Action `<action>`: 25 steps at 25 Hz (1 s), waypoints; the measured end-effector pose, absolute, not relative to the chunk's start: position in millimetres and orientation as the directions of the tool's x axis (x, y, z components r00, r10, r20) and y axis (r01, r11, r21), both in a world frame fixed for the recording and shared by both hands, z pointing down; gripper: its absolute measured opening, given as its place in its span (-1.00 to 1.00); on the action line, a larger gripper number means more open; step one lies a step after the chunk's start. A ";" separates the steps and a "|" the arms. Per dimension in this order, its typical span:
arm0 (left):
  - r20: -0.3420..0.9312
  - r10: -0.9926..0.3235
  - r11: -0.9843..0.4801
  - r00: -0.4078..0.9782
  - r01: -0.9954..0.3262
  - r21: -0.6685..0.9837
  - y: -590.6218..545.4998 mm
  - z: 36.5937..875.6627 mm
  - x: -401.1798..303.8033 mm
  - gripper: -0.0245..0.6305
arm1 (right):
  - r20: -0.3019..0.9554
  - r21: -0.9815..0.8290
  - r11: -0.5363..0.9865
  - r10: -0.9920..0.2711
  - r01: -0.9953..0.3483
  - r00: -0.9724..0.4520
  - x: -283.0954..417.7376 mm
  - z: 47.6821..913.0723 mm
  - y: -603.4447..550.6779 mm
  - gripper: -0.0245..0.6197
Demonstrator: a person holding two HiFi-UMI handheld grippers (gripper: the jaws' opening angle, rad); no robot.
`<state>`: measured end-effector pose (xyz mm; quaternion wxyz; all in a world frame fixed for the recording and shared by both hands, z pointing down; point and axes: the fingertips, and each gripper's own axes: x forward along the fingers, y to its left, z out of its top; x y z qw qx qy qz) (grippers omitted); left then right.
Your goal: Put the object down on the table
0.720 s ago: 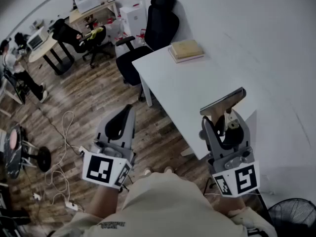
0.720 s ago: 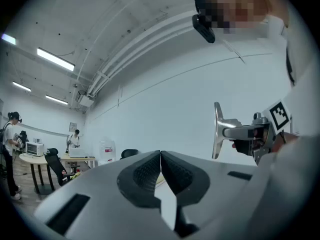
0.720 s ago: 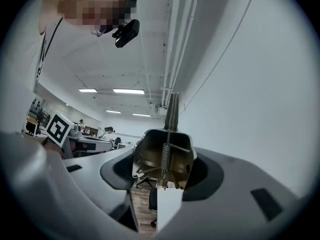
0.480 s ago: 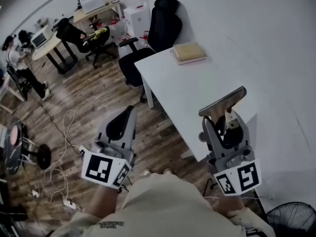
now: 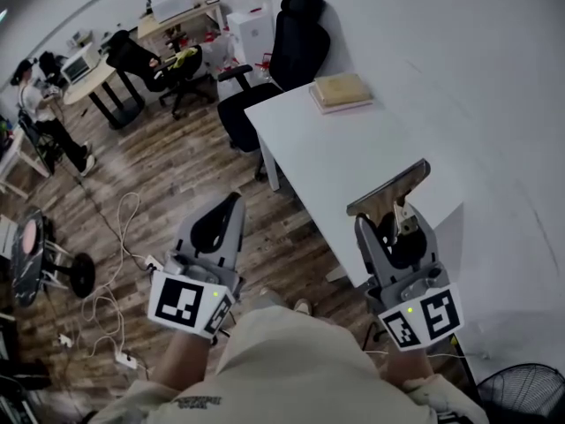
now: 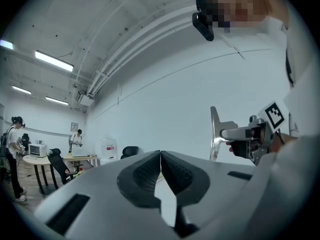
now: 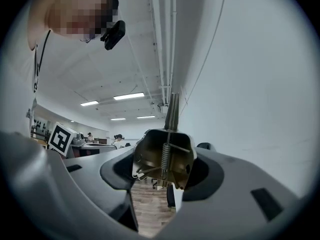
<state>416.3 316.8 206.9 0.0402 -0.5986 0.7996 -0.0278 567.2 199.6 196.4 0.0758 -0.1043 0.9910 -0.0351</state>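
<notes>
My right gripper (image 5: 397, 230) pinches the base of a spring-loaded metal object (image 5: 388, 192), held upright in the air over the near edge of the white table (image 5: 327, 148). My left gripper (image 5: 229, 203), its jaws pressed together on nothing, hangs over the wooden floor (image 5: 159, 193).

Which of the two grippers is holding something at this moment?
The right gripper: its jaws clamp a metal object with a spring. The left gripper is shut, with nothing between its jaws.
</notes>
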 end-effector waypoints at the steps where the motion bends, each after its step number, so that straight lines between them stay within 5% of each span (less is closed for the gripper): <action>1: -0.030 -0.959 0.283 -0.281 -0.955 -0.091 315.7 208.6 415.3 -0.85 | -0.138 -0.087 0.977 -0.206 -0.195 -0.969 565.0 199.1 199.1 -0.18; 12: -0.016 -0.961 0.276 -0.275 -0.959 -0.064 310.6 227.5 391.1 -0.85 | -0.088 -0.110 0.980 -0.174 -0.164 -0.981 530.6 217.8 194.6 -0.18; 25: 0.012 -0.949 0.315 -0.315 -0.949 -0.024 281.2 254.8 282.2 -0.85 | -0.028 -0.131 0.983 -0.131 -0.127 -0.991 416.6 241.2 160.7 -0.18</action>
